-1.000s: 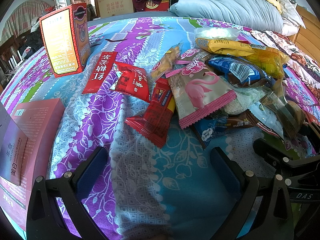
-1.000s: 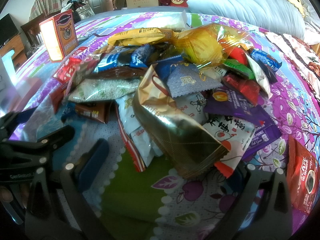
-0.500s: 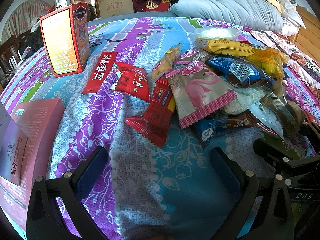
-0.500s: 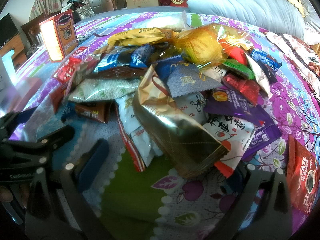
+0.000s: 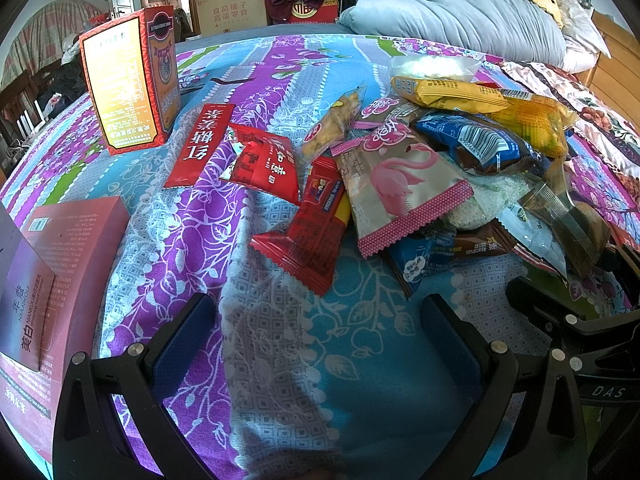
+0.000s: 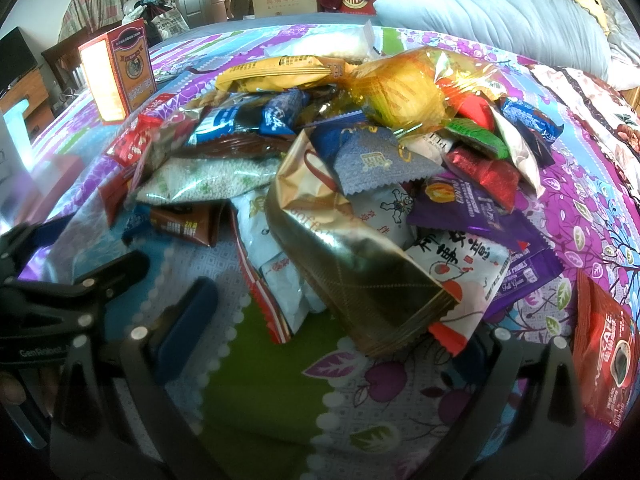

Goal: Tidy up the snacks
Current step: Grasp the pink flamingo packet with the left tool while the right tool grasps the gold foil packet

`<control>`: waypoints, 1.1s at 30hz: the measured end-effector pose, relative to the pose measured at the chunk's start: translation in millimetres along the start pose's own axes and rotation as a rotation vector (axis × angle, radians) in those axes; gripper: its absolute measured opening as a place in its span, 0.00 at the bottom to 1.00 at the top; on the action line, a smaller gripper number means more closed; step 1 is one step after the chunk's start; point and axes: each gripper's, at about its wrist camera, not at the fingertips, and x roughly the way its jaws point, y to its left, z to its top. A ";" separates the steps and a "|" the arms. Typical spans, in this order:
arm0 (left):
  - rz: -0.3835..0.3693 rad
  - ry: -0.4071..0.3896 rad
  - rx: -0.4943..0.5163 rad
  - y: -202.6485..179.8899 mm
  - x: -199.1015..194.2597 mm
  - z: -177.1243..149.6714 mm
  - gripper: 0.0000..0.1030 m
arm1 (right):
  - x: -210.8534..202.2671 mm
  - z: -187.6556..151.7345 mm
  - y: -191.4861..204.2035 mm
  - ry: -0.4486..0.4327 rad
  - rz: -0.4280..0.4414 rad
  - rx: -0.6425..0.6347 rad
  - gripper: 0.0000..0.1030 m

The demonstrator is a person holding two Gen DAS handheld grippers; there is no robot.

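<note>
A heap of snack packets lies on a patterned bedspread (image 5: pixel 280 80). In the left wrist view a red packet (image 5: pixel 308 232) and a pink flamingo packet (image 5: pixel 396 188) lie just ahead of my left gripper (image 5: pixel 320 320), which is open and holds nothing. A long red sachet (image 5: pixel 202 146) lies further left. In the right wrist view a gold foil packet (image 6: pixel 348 256) tops the near side of the heap, with a purple packet (image 6: pixel 476 208) and a yellow packet (image 6: pixel 400 92) behind. My right gripper (image 6: pixel 332 328) is open just short of the gold packet, empty.
An upright red box (image 5: pixel 128 80) stands at the back left of the bed, a flat pink box (image 5: pixel 52 280) lies at the near left. A blue-grey duvet (image 5: pixel 460 12) is piled at the far right. A red coffee sachet (image 6: pixel 604 364) lies at the right edge.
</note>
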 end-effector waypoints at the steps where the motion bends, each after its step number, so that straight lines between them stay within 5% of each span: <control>1: 0.000 0.000 0.000 0.0 -0.1 0.0 1.00 | 0.0 0.0 0.0 0.000 0.000 0.000 1.00; 28: -0.002 0.001 -0.002 -2.1 -4.6 0.8 1.00 | 2.0 2.4 0.9 0.013 0.004 -0.028 1.00; 33: 0.001 0.002 0.000 -4.7 -7.6 0.8 1.00 | 3.8 14.9 -6.3 0.049 0.086 -0.021 1.00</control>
